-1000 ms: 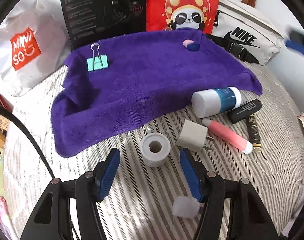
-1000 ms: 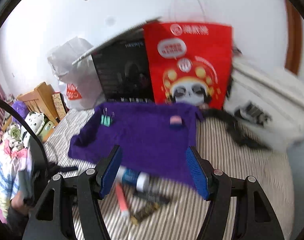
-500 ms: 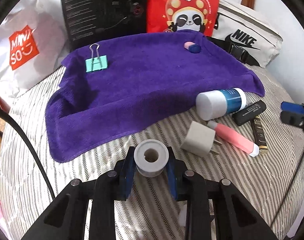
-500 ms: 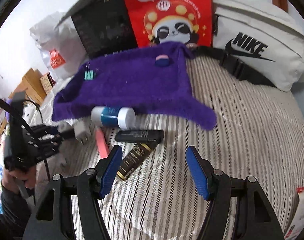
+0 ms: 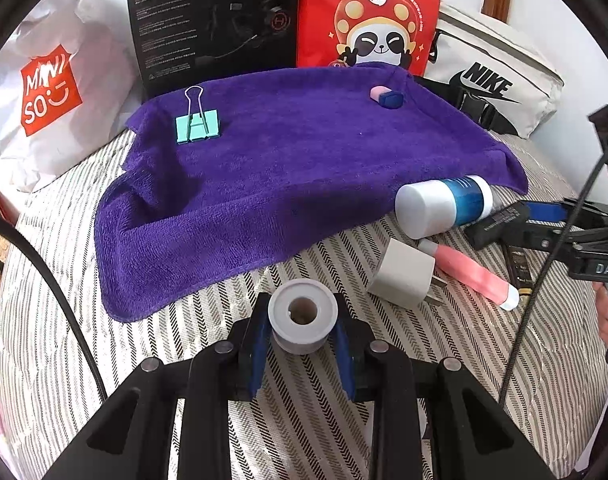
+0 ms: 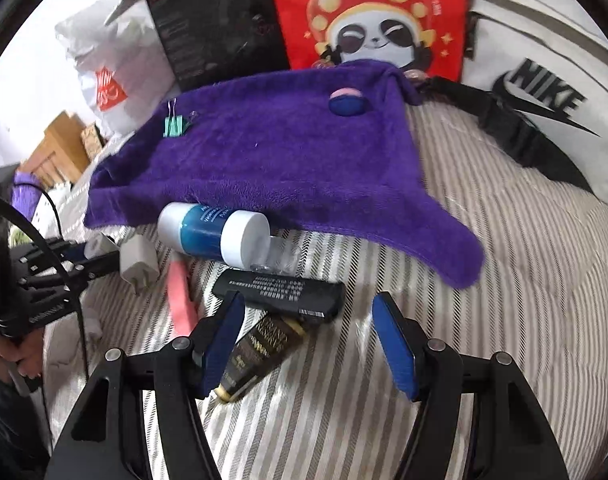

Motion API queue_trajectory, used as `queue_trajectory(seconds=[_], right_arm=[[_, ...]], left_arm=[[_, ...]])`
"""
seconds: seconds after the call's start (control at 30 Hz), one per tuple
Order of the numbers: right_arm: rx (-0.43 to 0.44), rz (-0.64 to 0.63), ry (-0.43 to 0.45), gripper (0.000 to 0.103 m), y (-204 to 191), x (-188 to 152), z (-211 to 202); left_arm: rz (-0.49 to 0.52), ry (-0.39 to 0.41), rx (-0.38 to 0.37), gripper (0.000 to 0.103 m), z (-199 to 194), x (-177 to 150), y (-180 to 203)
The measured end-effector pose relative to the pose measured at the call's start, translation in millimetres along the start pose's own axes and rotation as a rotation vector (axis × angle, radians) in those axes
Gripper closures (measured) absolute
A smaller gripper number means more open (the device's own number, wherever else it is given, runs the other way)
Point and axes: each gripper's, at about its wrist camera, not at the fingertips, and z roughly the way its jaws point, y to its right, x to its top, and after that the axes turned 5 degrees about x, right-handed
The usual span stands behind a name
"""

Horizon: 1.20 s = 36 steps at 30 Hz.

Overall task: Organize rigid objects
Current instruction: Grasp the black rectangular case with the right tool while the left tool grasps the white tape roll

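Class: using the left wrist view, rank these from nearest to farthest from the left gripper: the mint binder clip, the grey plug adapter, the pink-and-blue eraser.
1. Grey plug adapter, just right of the left gripper.
2. Mint binder clip, on the purple towel's left.
3. Pink-and-blue eraser, at its far right corner.

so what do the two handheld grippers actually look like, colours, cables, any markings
Both are black plastic frames with silver screw heads and two fingers faced with blue ribbed pads. The left gripper has pads of a darker blue; a black cable curves past it. The right gripper has the same build; seen from the left wrist, its side carries white lettering reading "DAS" and a thin black cable.
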Motion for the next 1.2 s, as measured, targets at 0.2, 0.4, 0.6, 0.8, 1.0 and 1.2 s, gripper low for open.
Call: queue_trajectory(seconds=[0.2,0.4,0.6,0.8,1.0,1.2], right_arm=[[0.062,-0.103,0.009,0.055,-15.1,0.8,2.8],[0.083,-0.194,-0.042,0.059,-34.3,-10.1,-0.4],[0.027,-0.293,-0.061,0.057,-45.2,-8.8,10.3],[0.037,-0.351,-0.053,0.070,-51.4,-6.1,16.1],[0.121,-0.340,-0.053,0.077,-54.0,-15.6,-1.5],[0.117,-0.404,-0.056,0.076,-66.5,-9.5,7.1]], left_arm=[[-0.003,0.007,-0.010,0.075,-0.3,-0.7,-1.4],[0.000,0.015,-0.014,0.075,-0.8,-2.4,-1.5],[0.000,0.017,-0.015,0.075,-0.7,-2.5,-1.4],[0.000,0.017,-0.018,0.075,-0.1,-2.2,-1.5],[0.001,0.020,-0.019,0.075,0.3,-2.8,-1.8],[-0.005,0.017,-0.024,0.075,0.0,-2.3,-2.0]])
